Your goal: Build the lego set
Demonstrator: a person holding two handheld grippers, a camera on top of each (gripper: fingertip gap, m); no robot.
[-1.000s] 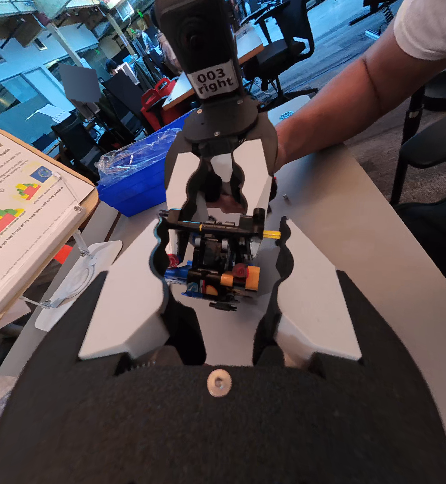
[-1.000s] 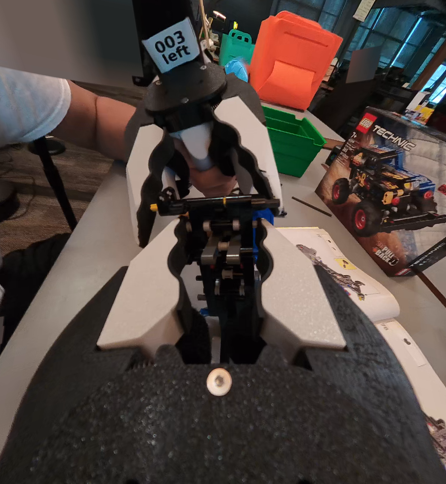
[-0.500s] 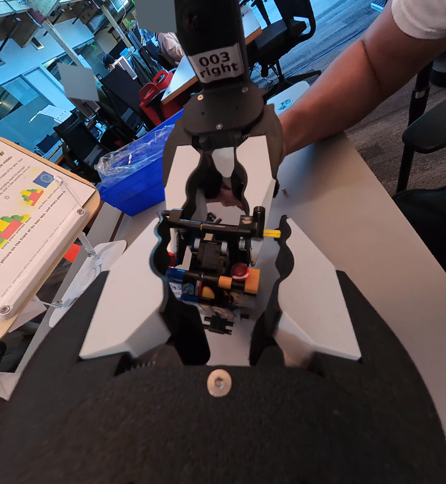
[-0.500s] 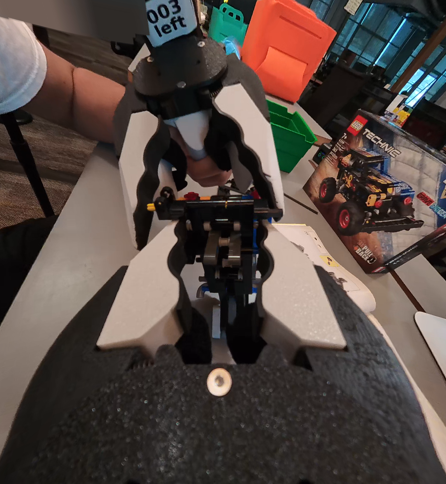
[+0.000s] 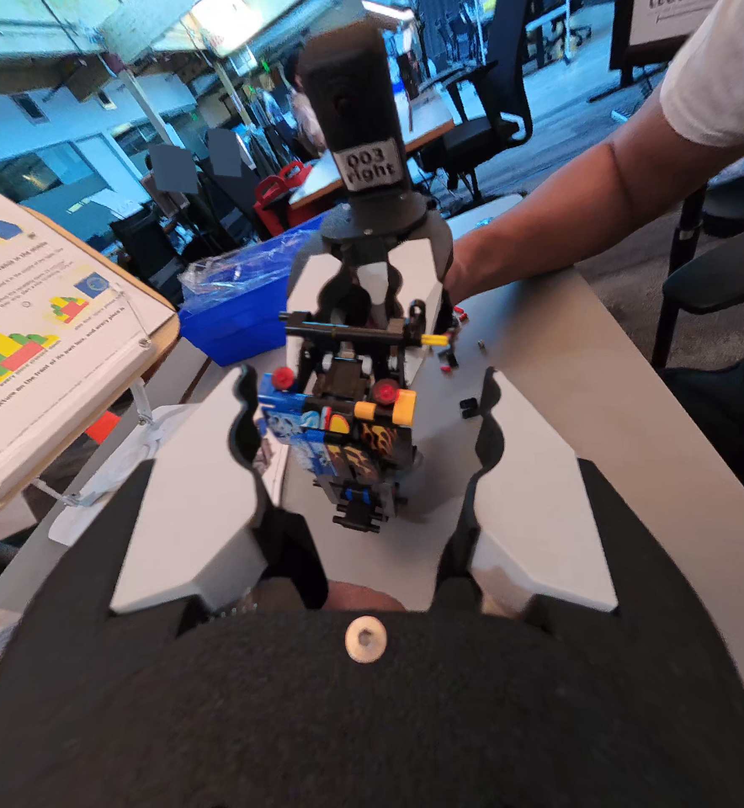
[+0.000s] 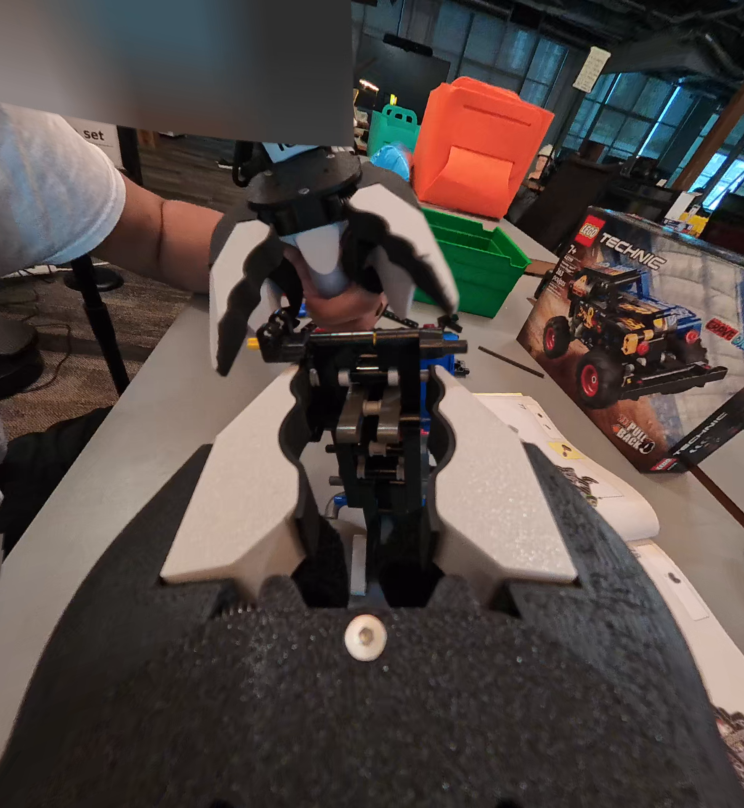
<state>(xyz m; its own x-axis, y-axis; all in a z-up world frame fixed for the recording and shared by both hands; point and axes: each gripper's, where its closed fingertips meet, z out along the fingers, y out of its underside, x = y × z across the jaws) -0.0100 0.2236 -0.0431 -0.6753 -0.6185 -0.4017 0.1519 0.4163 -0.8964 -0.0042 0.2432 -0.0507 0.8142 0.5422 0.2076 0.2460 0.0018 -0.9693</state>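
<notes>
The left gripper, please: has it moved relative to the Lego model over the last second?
Yes. The left gripper has opened and backed off the Lego model; against the blue bin, the model now sits clear between its jaws.

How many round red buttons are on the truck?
2. One round red stud sits top left on the black and blue lego truck model, above its blue panel; the other sits right, beside an orange piece. More may be hidden.

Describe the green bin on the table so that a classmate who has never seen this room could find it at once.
Start at the big orange case at the far end of the grey table. Directly in front of it sits the green bin, an open plastic tub. It is the only green open-topped container on the table, left of the printed set box.
</notes>
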